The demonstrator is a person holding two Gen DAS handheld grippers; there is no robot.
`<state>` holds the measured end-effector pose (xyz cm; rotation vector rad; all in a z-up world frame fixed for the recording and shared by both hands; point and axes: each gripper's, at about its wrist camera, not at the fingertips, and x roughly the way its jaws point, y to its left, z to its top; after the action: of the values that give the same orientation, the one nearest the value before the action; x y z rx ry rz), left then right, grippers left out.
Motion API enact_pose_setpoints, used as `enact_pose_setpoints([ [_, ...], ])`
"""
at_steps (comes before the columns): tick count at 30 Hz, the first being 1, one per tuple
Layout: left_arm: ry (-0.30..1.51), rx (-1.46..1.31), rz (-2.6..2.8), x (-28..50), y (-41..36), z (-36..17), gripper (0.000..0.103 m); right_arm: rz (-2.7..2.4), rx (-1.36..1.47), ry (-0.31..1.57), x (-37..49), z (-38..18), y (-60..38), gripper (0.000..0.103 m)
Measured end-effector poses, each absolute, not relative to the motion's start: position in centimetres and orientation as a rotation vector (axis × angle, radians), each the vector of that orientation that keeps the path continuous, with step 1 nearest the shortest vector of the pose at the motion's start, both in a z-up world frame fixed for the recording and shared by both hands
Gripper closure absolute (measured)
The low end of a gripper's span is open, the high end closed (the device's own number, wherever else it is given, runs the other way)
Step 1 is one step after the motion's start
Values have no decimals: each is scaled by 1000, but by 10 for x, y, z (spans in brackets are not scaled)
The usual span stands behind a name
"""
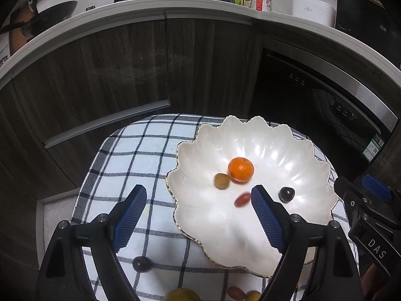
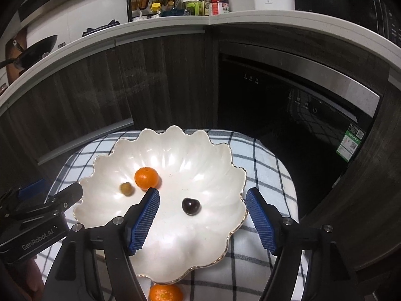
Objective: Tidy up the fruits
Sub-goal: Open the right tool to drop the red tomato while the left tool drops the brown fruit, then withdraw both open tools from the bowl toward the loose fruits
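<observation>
A white scalloped plate (image 1: 275, 155) (image 2: 190, 160) lies on a checked cloth (image 1: 140, 150). In it are a mandarin (image 1: 240, 173) (image 2: 146, 178), a small green fruit (image 1: 221, 181) (image 2: 126, 189), a dark cherry (image 1: 287, 195) (image 2: 189, 206) and a blurred red fruit (image 1: 242, 200). My left gripper (image 1: 199, 193) hangs open over the plate's left rim, holding nothing. Above the plate and over the cherry, my right gripper (image 2: 202, 194) is open and empty too. On the cloth near me lie a dark fruit (image 1: 141, 264), a yellowish fruit (image 1: 183, 296), a red fruit (image 1: 236, 293) and a second mandarin (image 2: 166, 293).
Dark wooden cabinets (image 1: 112, 75) and a black dishwasher front (image 2: 288, 115) stand close behind the cloth-covered surface. Above them, the white counter (image 1: 200, 2) carries bottles (image 2: 218, 0), a spice rack, a white pot and a wok (image 1: 50, 12).
</observation>
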<state>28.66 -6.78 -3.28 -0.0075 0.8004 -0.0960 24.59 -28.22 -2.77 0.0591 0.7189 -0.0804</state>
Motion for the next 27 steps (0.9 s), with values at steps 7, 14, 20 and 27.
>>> enact_pose_setpoints([
  [7,782,-9,-96,279,-65,-23,17,-76,60,697,235,-17,-281,30],
  [14,757,-2,-97,264,-62,-13,17,-73,57,673,221,-6,-280,30],
  [20,746,-1,-97,251,-58,-8,17,-65,48,653,207,1,-275,30],
  [27,737,7,-100,234,-51,-8,17,-59,36,646,193,3,-268,30],
])
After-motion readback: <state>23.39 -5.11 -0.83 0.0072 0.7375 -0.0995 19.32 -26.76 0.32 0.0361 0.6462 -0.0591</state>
